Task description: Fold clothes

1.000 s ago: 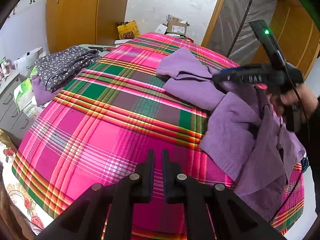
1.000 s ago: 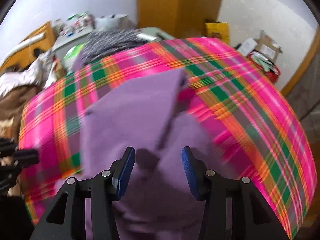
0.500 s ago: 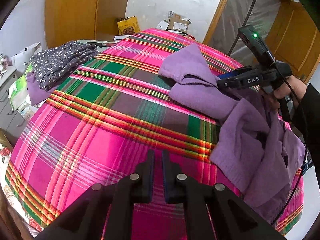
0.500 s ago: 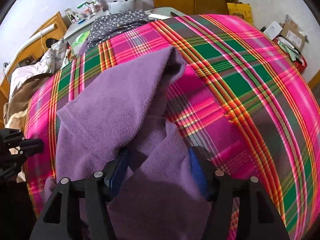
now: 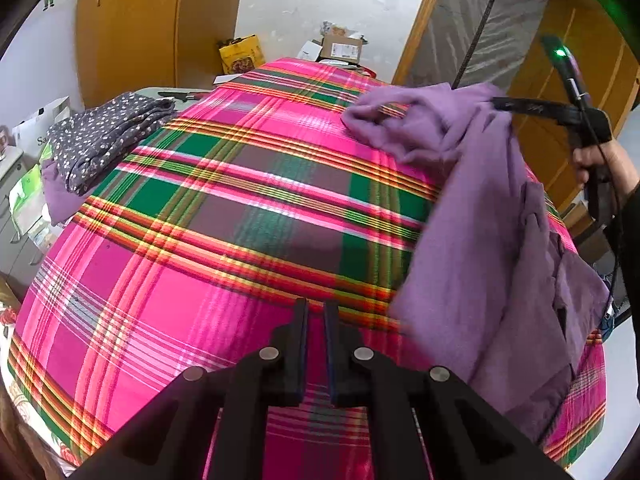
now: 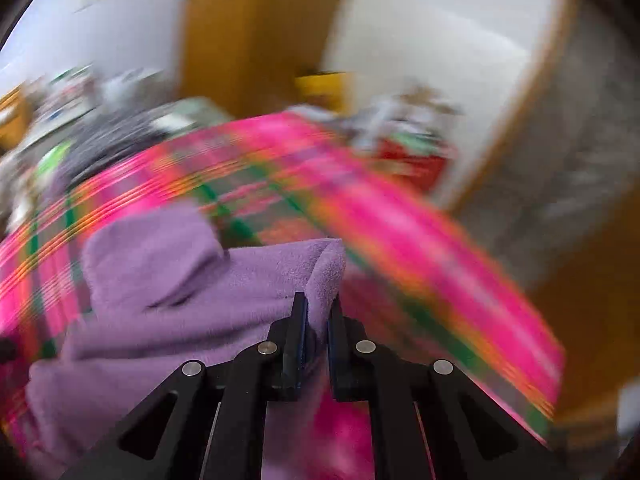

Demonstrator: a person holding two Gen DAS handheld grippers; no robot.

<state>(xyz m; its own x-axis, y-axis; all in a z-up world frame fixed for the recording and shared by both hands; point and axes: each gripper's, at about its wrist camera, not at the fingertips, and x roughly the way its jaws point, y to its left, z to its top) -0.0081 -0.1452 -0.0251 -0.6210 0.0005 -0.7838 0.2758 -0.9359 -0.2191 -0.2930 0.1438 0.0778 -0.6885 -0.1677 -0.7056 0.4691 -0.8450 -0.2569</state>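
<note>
A purple fleece garment point(image 5: 480, 216) hangs over the right side of the pink plaid bed cover point(image 5: 224, 216). My right gripper point(image 6: 316, 312) is shut on a fold of the purple garment point(image 6: 200, 280) and holds it lifted above the bed; it shows in the left wrist view point(image 5: 500, 104) at the upper right with the cloth draping down from it. My left gripper point(image 5: 315, 316) is shut and empty, hovering over the near middle of the cover, left of the garment.
A folded dark dotted garment point(image 5: 104, 136) lies at the bed's far left corner. Wooden wardrobe doors point(image 5: 132, 28), a yellow bag point(image 5: 240, 54) and cardboard boxes point(image 5: 340, 46) stand beyond the bed. Drawers point(image 5: 16, 208) stand at the left.
My right gripper closed on a fold of the purple garment and lifted it up and away, fast enough to blur its view. My left gripper stayed shut and rose slightly.
</note>
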